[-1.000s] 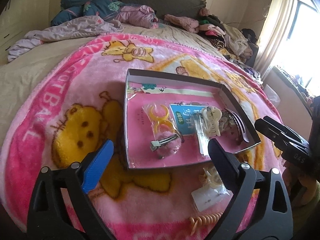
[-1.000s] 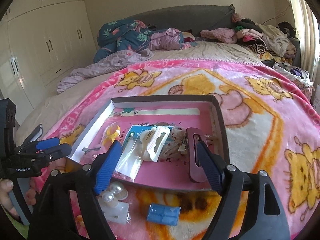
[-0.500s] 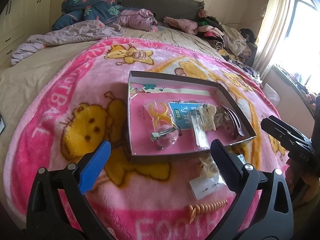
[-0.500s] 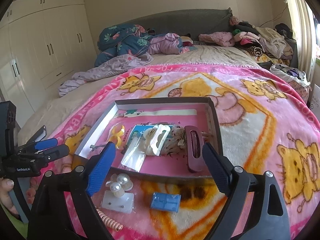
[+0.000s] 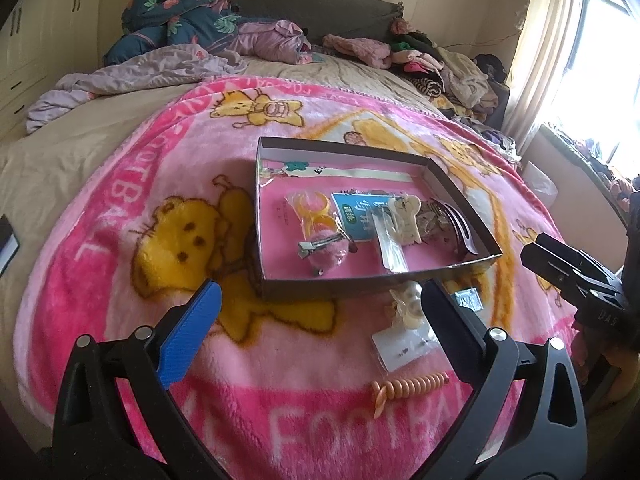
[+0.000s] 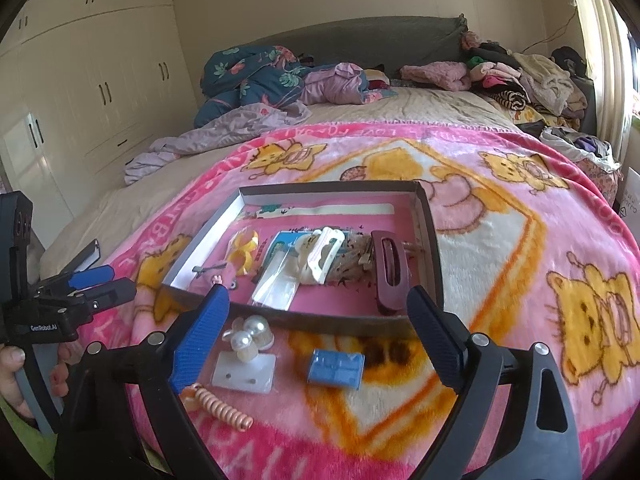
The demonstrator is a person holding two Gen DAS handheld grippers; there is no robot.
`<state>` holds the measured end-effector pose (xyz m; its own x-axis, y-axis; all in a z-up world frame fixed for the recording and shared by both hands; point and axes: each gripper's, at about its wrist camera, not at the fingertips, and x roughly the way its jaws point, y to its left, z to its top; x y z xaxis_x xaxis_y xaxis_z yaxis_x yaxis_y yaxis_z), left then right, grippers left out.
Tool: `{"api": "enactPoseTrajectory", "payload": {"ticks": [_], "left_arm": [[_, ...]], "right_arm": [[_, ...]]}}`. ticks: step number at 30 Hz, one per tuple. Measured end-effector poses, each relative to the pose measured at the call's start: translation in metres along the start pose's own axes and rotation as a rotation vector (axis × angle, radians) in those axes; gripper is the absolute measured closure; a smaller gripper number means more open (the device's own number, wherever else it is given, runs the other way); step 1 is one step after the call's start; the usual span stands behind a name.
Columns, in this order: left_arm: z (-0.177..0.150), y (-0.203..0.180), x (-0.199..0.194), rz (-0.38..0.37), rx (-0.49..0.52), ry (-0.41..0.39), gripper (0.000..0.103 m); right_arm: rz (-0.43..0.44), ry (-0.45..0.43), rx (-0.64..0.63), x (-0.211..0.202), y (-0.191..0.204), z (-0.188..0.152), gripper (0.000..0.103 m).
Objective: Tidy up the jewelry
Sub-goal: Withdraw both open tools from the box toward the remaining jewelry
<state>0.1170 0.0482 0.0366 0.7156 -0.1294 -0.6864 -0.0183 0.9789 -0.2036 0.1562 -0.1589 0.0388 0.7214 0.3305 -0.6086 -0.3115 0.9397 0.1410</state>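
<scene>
The left gripper (image 5: pixel 316 312) hangs with jaws spread and empty over the pink cartoon-bear fleece blanket (image 5: pixel 120 216). Rightward, the shallow grey cardboard tray (image 6: pixel 434 248) holds clips and packets. The right gripper (image 6: pixel 316 328), jaws just widened with nothing gripped, frames the pearl hair clip (image 6: pixel 250 338) and small blue plastic case (image 6: pixel 337 368) lying loose before the tray.

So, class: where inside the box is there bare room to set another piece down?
Bare floor lies along the box near wall, between pink pompom clip and clear sleeve. Crowded: middle and right, around the maroon clip.
</scene>
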Motion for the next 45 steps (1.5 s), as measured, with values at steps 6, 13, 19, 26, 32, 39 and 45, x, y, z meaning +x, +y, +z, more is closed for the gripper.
{"api": "enactPoseTrajectory", "payload": {"ticks": [6,13,19,26,32,39,45], "left_arm": [[-0.011,-0.004,-0.009,-0.001,0.008,0.005,0.012],[-0.020,-0.009,-0.014,-0.002,0.019,0.011,0.012],[-0.027,-0.020,-0.017,-0.008,0.042,0.020,0.012],[-0.038,-0.036,-0.011,-0.012,0.074,0.049,0.012],[-0.046,-0.052,-0.001,-0.018,0.108,0.079,0.012],[-0.053,-0.063,0.017,-0.020,0.121,0.127,0.012],[-0.057,-0.066,0.032,-0.025,0.105,0.166,0.012]], "right_arm": [[-0.009,0.008,-0.021,-0.012,0.002,-0.013,0.015],[-0.020,0.011,-0.033,-0.027,-0.002,-0.022,0.015],[-0.027,0.005,-0.033,-0.036,-0.006,-0.027,0.014],[-0.030,0.009,-0.030,-0.041,-0.012,-0.035,0.014],[-0.038,0.010,-0.027,-0.045,-0.019,-0.041,0.014],[-0.046,0.026,-0.031,-0.044,-0.029,-0.051,0.014],[-0.047,0.040,-0.022,-0.039,-0.038,-0.059,0.014]]}}
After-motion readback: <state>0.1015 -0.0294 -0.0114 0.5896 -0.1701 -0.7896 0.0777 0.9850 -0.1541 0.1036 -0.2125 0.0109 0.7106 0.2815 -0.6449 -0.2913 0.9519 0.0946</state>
